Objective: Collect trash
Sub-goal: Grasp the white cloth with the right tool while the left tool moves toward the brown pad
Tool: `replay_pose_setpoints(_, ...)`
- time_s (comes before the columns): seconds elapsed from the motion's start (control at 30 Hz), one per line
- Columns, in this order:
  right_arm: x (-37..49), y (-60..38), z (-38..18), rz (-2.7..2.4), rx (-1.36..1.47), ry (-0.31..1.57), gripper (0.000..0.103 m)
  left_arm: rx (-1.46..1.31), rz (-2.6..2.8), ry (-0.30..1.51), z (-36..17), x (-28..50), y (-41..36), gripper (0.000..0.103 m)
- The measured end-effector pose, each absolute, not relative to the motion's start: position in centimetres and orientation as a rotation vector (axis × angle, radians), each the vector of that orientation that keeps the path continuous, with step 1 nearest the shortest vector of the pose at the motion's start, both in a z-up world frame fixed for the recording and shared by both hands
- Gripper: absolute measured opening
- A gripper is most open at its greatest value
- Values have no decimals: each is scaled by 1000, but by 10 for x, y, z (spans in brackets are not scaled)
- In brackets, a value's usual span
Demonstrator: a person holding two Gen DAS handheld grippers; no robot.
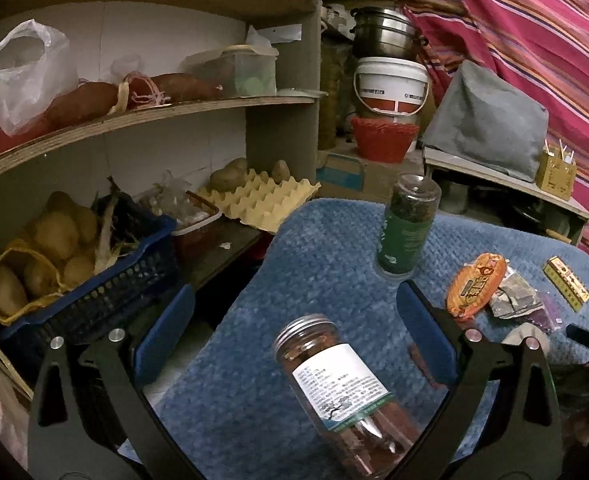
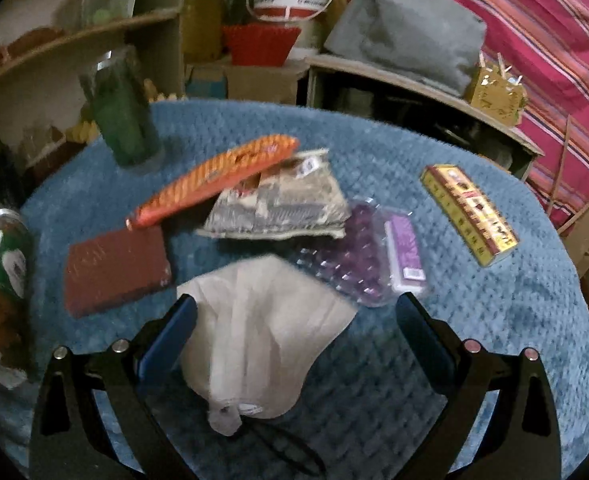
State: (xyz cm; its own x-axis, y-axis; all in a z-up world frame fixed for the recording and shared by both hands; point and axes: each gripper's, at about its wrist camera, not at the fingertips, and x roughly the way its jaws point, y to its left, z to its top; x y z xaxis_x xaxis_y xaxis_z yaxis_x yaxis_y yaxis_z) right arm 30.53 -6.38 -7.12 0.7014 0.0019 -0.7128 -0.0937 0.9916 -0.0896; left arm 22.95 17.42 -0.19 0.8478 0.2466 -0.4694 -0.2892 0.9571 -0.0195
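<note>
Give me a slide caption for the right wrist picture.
Open right tool hovers over a white cloth bag among wrappers on the blue mat.

Dim indoor light; fisheye-bent, dark corners; right wrist view motion-blurred.

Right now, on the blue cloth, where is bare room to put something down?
Bare blue cloth lies on the near right, between the purple blister pack, the yellow box and the edge. A strip is also free behind the orange wrapper. The middle is crowded: wrapper, grey packet, red box and beige bag touch or overlap.
</note>
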Motion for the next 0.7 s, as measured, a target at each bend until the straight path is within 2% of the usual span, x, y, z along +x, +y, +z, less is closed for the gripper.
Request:
replay_pose_setpoints(0.13, 306, -62, -73, 62, -125, 804, 95, -102, 263, 487, -1, 231, 168, 98)
replay_pose_setpoints(0.23, 307, -63, -75, 94, -112, 826, 80, -96, 245, 483, 1, 232, 158, 98)
replay_pose_setpoints(0.3, 307, -64, -78, 111, -96, 837, 76, -85, 234, 480, 2, 233, 150, 98)
replay_pose_setpoints(0.37, 307, -68, -78, 140, -73, 844, 63, -73, 224, 479, 3, 233, 142, 98)
replay_pose_setpoints(0.47, 306, -71, -78, 174, -52, 845, 50, -54, 214, 476, 4, 235, 132, 98)
replay_pose_setpoints(0.7, 296, -86, -67, 189, -46, 781, 27, -68, 193, 482, 5, 238, 115, 98)
